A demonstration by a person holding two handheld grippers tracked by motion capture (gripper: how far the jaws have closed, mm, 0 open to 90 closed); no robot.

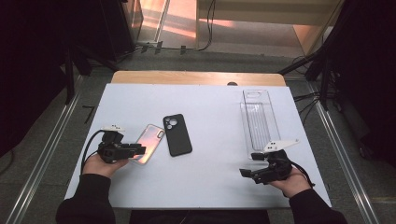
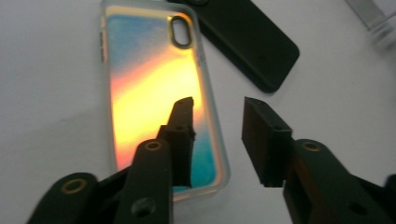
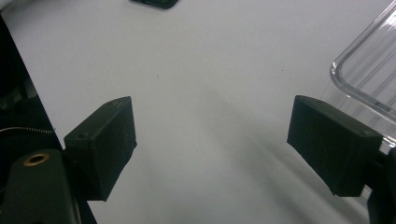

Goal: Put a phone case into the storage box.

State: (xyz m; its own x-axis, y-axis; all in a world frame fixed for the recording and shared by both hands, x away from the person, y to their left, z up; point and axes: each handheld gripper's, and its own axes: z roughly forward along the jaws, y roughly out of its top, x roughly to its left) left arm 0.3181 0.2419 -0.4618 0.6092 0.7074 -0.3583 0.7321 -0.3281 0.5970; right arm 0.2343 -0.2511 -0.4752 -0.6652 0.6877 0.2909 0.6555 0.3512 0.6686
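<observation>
While the left gripper (image 2: 217, 116) hovers with jaws parted over the iridescent phone case (image 2: 154, 93), nothing is pinched; the black phone case (image 1: 177, 134) lies just beside. The right gripper (image 3: 212, 140) rests with jaws spread wide beside the clear tray (image 1: 259, 122).

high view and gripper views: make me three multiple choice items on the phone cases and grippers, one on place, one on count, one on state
1. Where does the iridescent clear-rimmed phone case lie relative to the matte black phone case?
A. to its left
B. to its right
C. on top of it

2. How many phone cases lie on the white table?
A. one
B. two
C. four

3. How do the left gripper jaws stand?
A. clamped on the black case
B. apart over the iridescent case's lower right corner
C. inside the clear plastic tray

Answers: 1 A, the high view shows it left of the black one. 2 B, the iridescent and the black one. 3 B, the left gripper view shows a gap between the jaws, one above the case and one beside it.
</observation>
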